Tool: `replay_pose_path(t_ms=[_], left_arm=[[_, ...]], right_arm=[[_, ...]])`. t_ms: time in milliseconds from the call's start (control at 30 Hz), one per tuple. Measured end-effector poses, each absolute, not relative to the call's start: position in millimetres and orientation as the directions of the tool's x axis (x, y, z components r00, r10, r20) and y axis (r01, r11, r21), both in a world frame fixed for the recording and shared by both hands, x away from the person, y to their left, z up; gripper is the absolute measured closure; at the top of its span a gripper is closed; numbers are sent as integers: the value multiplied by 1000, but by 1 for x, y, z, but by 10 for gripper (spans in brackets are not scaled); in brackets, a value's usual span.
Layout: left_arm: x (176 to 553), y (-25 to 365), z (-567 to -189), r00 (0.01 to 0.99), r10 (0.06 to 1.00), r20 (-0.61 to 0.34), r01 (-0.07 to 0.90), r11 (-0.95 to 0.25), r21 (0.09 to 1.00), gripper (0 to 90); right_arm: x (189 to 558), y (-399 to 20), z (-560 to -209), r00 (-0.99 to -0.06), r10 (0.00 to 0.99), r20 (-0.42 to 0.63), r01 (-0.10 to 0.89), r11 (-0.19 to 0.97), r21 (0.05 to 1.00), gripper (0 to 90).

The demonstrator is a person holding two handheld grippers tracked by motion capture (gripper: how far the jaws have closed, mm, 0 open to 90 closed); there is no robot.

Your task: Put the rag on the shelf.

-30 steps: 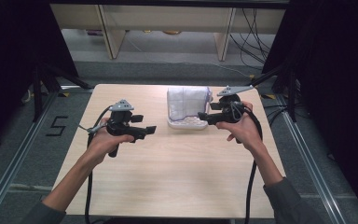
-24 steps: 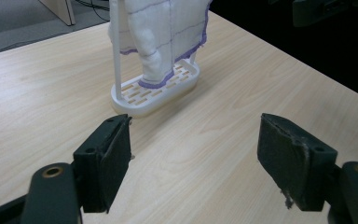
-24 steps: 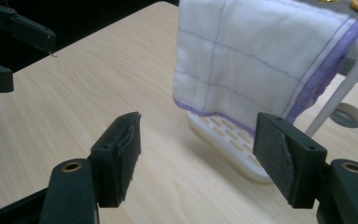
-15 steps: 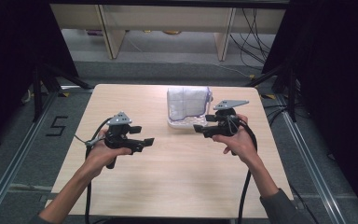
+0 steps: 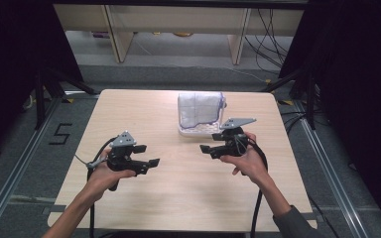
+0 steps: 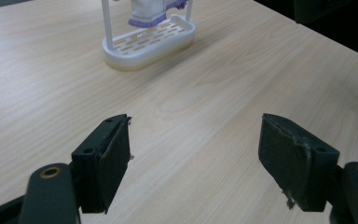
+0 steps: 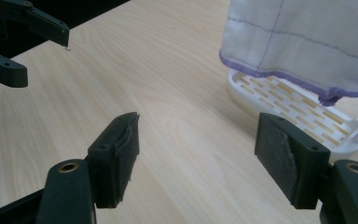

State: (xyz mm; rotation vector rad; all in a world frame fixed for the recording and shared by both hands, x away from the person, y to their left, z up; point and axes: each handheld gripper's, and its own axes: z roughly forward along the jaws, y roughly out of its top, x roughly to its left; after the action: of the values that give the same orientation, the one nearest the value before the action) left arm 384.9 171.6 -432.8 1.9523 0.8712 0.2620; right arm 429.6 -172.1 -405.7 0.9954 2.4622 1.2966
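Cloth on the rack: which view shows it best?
The high view: the whole white cloth shows, draped over the white rack. The right gripper view is closer, with purple hem and stitch lines clear, but crops its top. The left gripper view catches just its lower edge above the slotted base.

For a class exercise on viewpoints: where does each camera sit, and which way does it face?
High view: above the table's near side, facing forward and down; forearms, left gripper, right gripper.
Left gripper view: between open jaws, toward the white rack.
Right gripper view: between open jaws, beside the hanging cloth.
Shared: rack, cloth.
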Motion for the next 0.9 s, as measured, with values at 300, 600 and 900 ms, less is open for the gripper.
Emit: replay_pose_path(t_ms=[300,600,900], left_arm=[[372,174,-450,723,676,-144,476,-337,812,246],[354,175,-466,737,658,-156,487,-356,798,245],[339,172,-476,745,648,-159,492,-372,787,244]], right_arm=[[418,-167,-419,-766,628,138,475,408,780,314],[392,-166,-434,-780,611,133,474,439,763,314],[372,-171,-454,-785,604,141,489,463,739,311]])
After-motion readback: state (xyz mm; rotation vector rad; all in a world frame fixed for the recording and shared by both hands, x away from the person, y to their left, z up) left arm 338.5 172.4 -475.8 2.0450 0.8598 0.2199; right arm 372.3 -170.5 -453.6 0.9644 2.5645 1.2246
